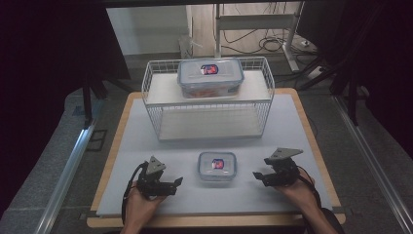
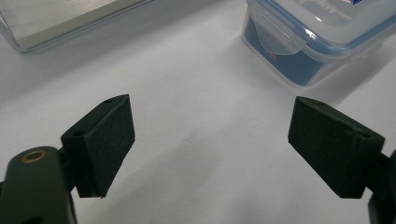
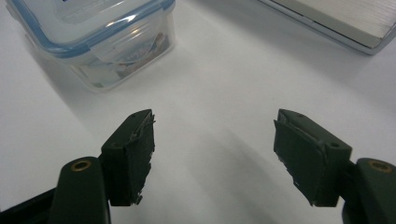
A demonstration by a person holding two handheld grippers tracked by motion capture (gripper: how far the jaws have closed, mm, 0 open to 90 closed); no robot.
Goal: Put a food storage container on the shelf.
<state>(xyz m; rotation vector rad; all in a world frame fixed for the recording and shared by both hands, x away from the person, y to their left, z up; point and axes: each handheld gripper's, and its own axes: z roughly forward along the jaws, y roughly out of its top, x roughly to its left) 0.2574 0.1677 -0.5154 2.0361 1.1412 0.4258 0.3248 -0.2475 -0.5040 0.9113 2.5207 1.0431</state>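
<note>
A small clear lidded container (image 1: 217,167) with blue-edged lid and a red-blue label sits on the white table near the front, between the two grippers. My left gripper (image 1: 176,184) rests to its left, open, jaws pointing toward it; the left gripper view has the container (image 2: 317,37) ahead at upper right. My right gripper (image 1: 257,176) rests to its right, open and holding nothing; in the right gripper view the container (image 3: 93,37) lies at upper left. A larger lidded container (image 1: 210,77) stands on the upper shelf of a white wire rack (image 1: 209,100).
The wire rack stands at the back middle of the white table top (image 1: 146,146), its lower shelf bare. The rack's base edge (image 2: 70,23) (image 3: 336,23) crosses the top of both gripper views. Dark floor, cables and metal frames surround the table.
</note>
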